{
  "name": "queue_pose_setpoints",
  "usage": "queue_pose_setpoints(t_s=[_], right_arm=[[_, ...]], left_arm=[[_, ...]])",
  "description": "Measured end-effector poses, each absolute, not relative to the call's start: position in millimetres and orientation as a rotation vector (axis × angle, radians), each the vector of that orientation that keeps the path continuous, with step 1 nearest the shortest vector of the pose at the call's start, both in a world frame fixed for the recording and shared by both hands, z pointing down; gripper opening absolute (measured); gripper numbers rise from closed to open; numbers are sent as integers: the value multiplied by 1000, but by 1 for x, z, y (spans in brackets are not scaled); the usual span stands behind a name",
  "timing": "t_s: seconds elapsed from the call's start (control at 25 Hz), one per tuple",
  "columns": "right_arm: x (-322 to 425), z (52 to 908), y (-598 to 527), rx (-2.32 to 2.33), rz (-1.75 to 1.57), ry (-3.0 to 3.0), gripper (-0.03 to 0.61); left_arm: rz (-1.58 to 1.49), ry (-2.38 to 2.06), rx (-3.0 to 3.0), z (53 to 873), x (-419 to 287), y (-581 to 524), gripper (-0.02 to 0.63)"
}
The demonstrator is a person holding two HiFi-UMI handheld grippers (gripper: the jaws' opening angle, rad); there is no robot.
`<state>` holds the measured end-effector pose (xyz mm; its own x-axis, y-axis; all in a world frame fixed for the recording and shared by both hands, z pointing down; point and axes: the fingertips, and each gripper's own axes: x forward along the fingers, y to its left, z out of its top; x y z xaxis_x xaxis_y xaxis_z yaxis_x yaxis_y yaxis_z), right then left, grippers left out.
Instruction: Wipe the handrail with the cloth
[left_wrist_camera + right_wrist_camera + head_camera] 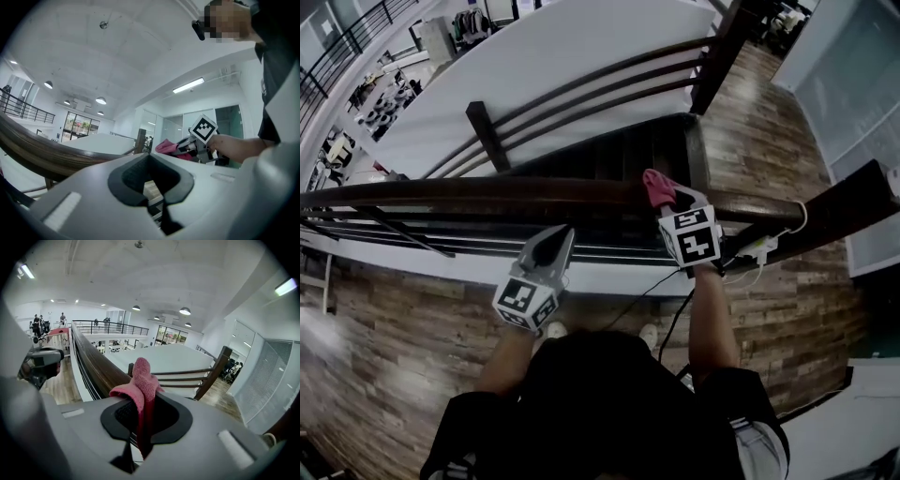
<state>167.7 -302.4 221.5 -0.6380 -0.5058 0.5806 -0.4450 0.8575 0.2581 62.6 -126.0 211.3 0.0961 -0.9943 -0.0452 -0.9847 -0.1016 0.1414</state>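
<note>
Dark handrail (487, 192) carries pink cloth (656, 186) clamped in right hand-held gripper (667, 199).

Wood-plank floor (403, 328), dark stairs (609, 157) below, white cable (798, 222) at right.

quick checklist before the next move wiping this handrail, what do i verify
1. Cloth held: ok. The right gripper has its fingers shut on the pink cloth.
2. Cloth touching the handrail: cannot tell. It sits over the rail in the head view, but contact isn't shown.
3. Left gripper out of the way: ok. It is shut, empty and short of the top rail.
4. Rail ahead bare: ok. Nothing lies on the stretch toward the left.
</note>
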Motion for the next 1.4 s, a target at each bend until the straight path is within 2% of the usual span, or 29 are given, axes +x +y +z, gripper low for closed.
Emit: queue_pose_setpoints(t_s=[0.68, 1.0, 1.4], right_arm=[[105, 221, -269, 794, -81, -2346, 43], [84, 223, -244, 681, -232, -2326, 43], [56, 220, -210, 487, -269, -2362, 44]], left_arm=[[-199, -1987, 2319, 206, -18, -82, 0], [-204, -2036, 2248, 213, -25, -81, -1], [-244, -2150, 2127, 203, -50, -76, 0]])
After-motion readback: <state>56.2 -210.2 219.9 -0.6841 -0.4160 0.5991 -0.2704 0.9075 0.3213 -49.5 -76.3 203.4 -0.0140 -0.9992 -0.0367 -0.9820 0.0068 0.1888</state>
